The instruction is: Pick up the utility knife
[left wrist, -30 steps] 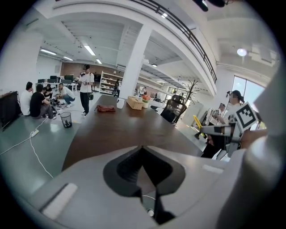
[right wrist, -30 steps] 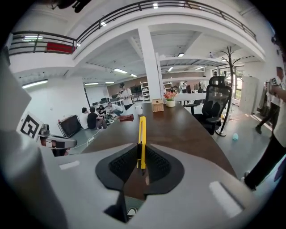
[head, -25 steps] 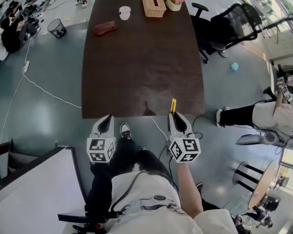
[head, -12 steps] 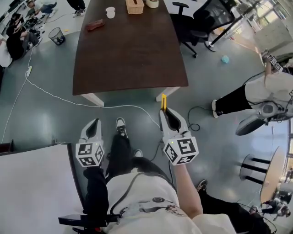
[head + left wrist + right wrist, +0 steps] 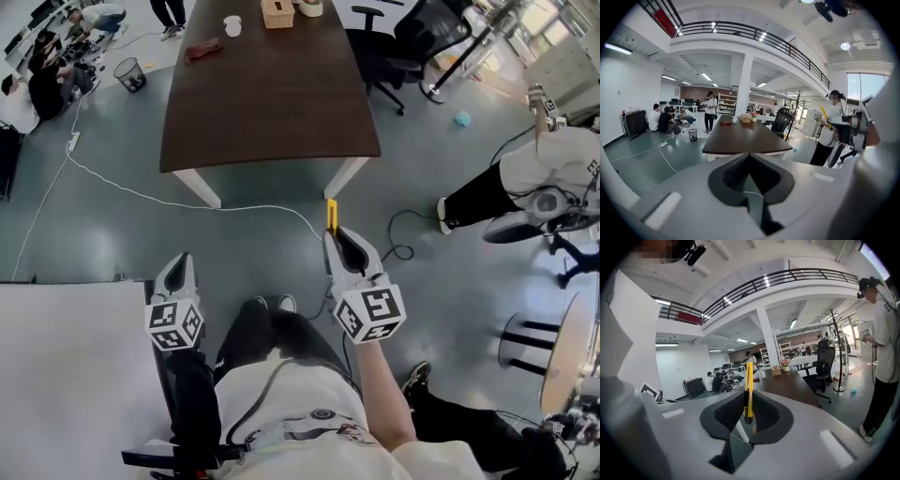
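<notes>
While aloft — knife (image 5: 748,385) between right fingers (image 5: 729,410)

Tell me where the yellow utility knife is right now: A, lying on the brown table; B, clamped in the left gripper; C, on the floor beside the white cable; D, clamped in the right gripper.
D: the right gripper view shows the utility knife pinched between the jaws of the right gripper, its yellow end sticking out past the tips, while the left gripper is closed on nothing.
</notes>
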